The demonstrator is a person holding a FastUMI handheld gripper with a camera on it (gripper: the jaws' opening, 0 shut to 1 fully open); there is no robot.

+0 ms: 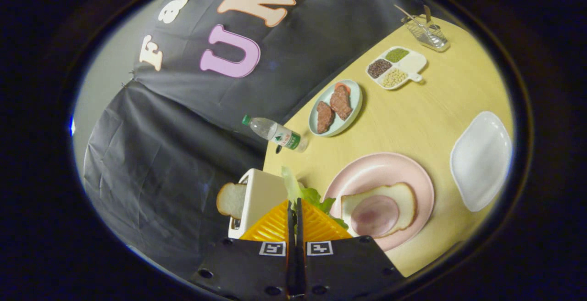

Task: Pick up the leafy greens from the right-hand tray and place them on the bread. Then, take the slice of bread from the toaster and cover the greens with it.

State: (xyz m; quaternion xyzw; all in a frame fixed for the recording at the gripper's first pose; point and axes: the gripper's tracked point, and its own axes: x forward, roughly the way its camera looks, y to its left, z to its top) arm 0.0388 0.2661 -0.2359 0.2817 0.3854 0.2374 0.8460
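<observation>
your gripper (295, 207) has its fingers pressed together on the ruffled green lettuce leaf (306, 195), held just beside the round pink plate (415, 179). on that plate lies a pale bread slice (403, 195) topped with ham. the white toaster (261, 197), beyond the lettuce from the plate, holds another bread slice (230, 199).

Water bottle (276, 134), meat plate (336, 108), divided grain dish (397, 67), wire basket (427, 33)

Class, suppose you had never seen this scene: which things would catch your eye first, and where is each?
First, the claw, shut on the leafy greens sticking out past its tips. Just right of it, a pink plate holds bread topped with a slice of ham. Left of the claw, a second slice stands in the white toaster.
</observation>
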